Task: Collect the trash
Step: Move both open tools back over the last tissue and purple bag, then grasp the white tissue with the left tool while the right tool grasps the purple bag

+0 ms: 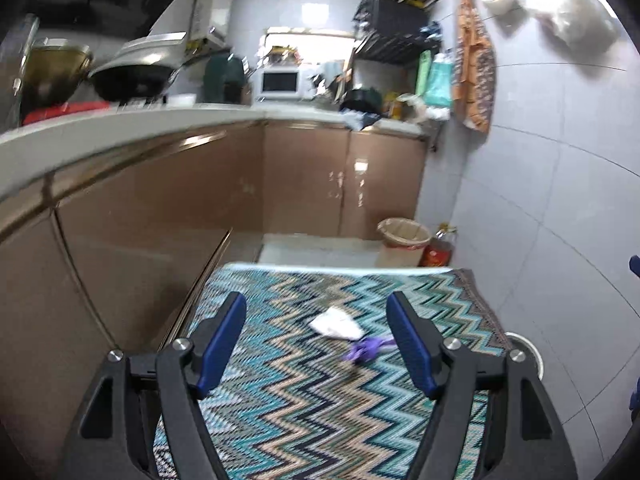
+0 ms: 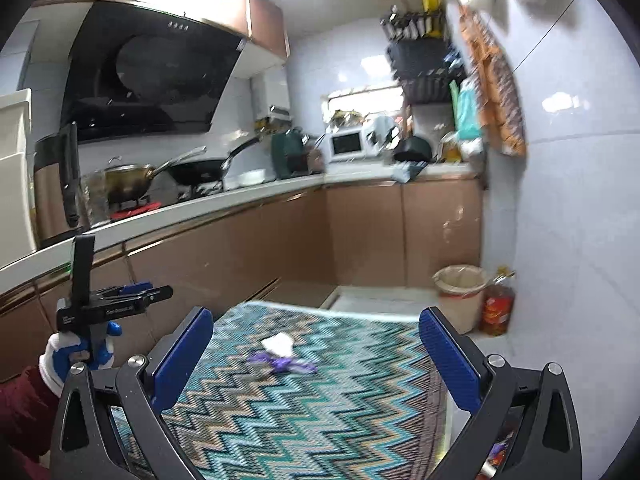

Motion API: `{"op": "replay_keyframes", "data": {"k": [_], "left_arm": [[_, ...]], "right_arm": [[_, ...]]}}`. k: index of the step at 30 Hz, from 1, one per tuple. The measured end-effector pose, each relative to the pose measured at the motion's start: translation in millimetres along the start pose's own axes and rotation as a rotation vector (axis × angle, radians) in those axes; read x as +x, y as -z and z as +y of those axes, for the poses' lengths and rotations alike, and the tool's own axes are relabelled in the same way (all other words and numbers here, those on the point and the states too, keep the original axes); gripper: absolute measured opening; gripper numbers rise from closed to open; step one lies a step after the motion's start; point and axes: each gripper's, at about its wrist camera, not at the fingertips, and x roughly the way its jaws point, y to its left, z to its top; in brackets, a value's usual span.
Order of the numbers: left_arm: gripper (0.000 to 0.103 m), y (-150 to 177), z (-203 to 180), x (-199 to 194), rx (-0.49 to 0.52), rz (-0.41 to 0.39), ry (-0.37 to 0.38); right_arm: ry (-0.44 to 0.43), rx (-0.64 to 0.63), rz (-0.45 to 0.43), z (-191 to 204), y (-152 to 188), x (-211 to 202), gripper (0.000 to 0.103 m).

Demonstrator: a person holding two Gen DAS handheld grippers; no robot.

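Observation:
A crumpled white tissue [image 1: 335, 323] and a purple wrapper [image 1: 367, 349] lie side by side on a table with a zigzag cloth [image 1: 304, 408]. My left gripper [image 1: 316, 312] is open and empty, its blue pads either side of the trash and short of it. The tissue [image 2: 278, 344] and wrapper [image 2: 286, 363] also show in the right wrist view. My right gripper [image 2: 316, 320] is open and empty, a little back from them. The left gripper [image 2: 150, 294] shows at the left of the right wrist view, held by a gloved hand.
A lined waste bin [image 1: 403, 240] stands on the floor beyond the table by the tiled wall, with a red oil bottle [image 1: 438, 250] beside it. Brown cabinets [image 1: 200, 200] and a cluttered worktop run along the left and back.

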Motion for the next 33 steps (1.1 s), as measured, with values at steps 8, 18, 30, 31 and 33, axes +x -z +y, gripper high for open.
{"op": "replay_keyframes", "data": {"k": [8,18,30,31,33], "left_arm": [[0.071,30.2,31.4,60.2,-0.084,0.174,0.013],[0.071,37.1,10.0,174.7,-0.029,0.356,0.136],[0.071,34.1,-13.8,293.2,0.108,0.49,0.285],[0.071,35.5,-15.2,298.2,0.117,0.5,0.301],[0.071,40.3,-18.5,306.2,0.144,0.521,0.327]], "right_arm": [[-0.107,-0.036,0.203,13.9,24.7,85.1,0.103],[-0.271,-0.106,0.43,25.5,78.1,206.1,0.078],[-0.39,-0.152,0.559,19.5,108.9,303.1,0.075],[-0.397,-0.159,0.565,19.7,110.9,310.1,0.075],[-0.405,-0.17,0.57,19.7,113.0,319.8,0.074]]}}
